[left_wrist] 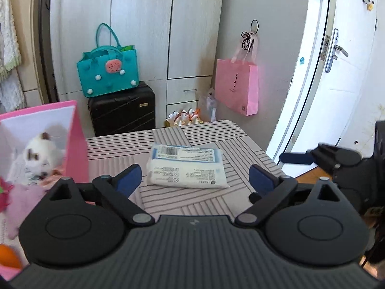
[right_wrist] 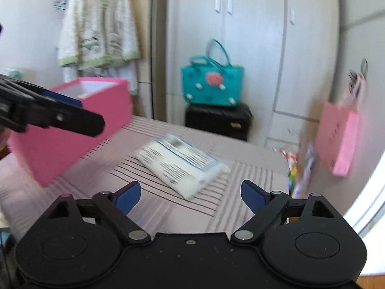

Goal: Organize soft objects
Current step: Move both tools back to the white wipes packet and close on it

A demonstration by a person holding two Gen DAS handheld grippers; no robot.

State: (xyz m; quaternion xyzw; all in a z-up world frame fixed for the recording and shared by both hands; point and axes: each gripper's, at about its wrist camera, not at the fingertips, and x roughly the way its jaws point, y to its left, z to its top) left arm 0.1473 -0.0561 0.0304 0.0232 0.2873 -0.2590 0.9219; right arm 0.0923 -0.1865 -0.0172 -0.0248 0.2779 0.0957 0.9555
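A white soft pack with blue print (left_wrist: pixel 185 166) lies flat on the striped tablecloth (left_wrist: pixel 207 202); the right wrist view shows the same pack (right_wrist: pixel 180 166) blurred. My left gripper (left_wrist: pixel 195 178) is open just short of the pack, with nothing between its blue pads. My right gripper (right_wrist: pixel 191 192) is also open and empty, a little before the pack. A pink box (left_wrist: pixel 75 139) stands at the table's left and holds a white plush cat (left_wrist: pixel 41 156). One finger of the right gripper (left_wrist: pixel 297 158) reaches in from the right edge. The left gripper's arm (right_wrist: pixel 72 119) crosses in front of the pink box (right_wrist: pixel 72 144).
A pale pink plush (left_wrist: pixel 21 202) and something orange (left_wrist: pixel 8 256) lie at the near left. Behind the table a teal bag (left_wrist: pixel 108 72) sits on a black suitcase (left_wrist: pixel 122 110). A pink paper bag (left_wrist: pixel 237 86) hangs beside the white door (left_wrist: pixel 336 72).
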